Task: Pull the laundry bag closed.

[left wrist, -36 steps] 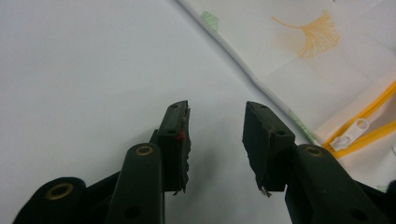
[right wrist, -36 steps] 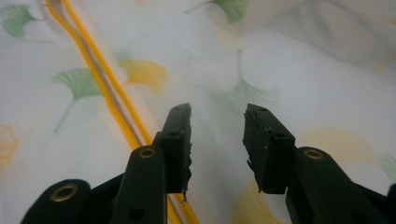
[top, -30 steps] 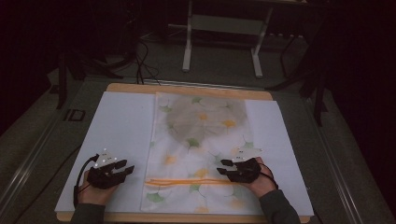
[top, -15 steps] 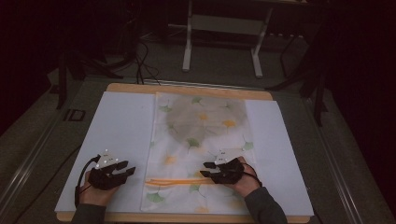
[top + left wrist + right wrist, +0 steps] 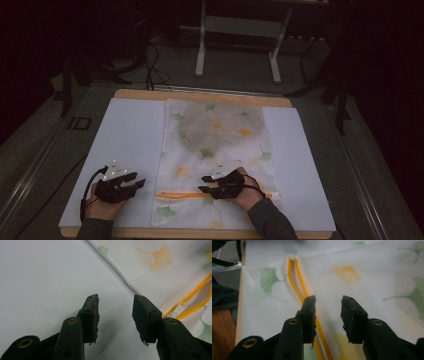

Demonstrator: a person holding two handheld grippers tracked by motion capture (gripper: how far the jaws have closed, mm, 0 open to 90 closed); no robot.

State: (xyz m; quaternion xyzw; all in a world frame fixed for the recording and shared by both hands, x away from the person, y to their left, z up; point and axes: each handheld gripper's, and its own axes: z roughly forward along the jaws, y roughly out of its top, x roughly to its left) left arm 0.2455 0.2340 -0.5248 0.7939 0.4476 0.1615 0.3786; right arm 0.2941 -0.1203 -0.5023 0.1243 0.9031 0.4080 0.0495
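Note:
A white cloth cover (image 5: pixel 220 145) printed with ginkgo leaves lies flat down the middle of the table, and a round grey shape (image 5: pixel 210 122) shows through its far part. An orange zipper (image 5: pixel 200 195) runs across its near end. My left gripper (image 5: pixel 137 185) rests on the white mat just left of the cloth's edge (image 5: pixel 125 282). Its jaws are open and have just been opening, with nothing between them (image 5: pixel 115 312). The zipper pull (image 5: pixel 178 308) lies to their right. My right gripper (image 5: pixel 202 184) hovers over the zipper (image 5: pixel 298 282), open (image 5: pixel 328 312), its jaws having just closed slightly on nothing.
A white mat (image 5: pixel 127 135) covers the wooden tabletop (image 5: pixel 200 95); the bare wood shows at the far and near edges. Behind the table stand a metal frame's legs (image 5: pixel 237 45) and cables on the dark floor (image 5: pixel 150 65).
My right hand has slid left along the zipper, from the cloth's right part toward its middle. The left hand has stayed put.

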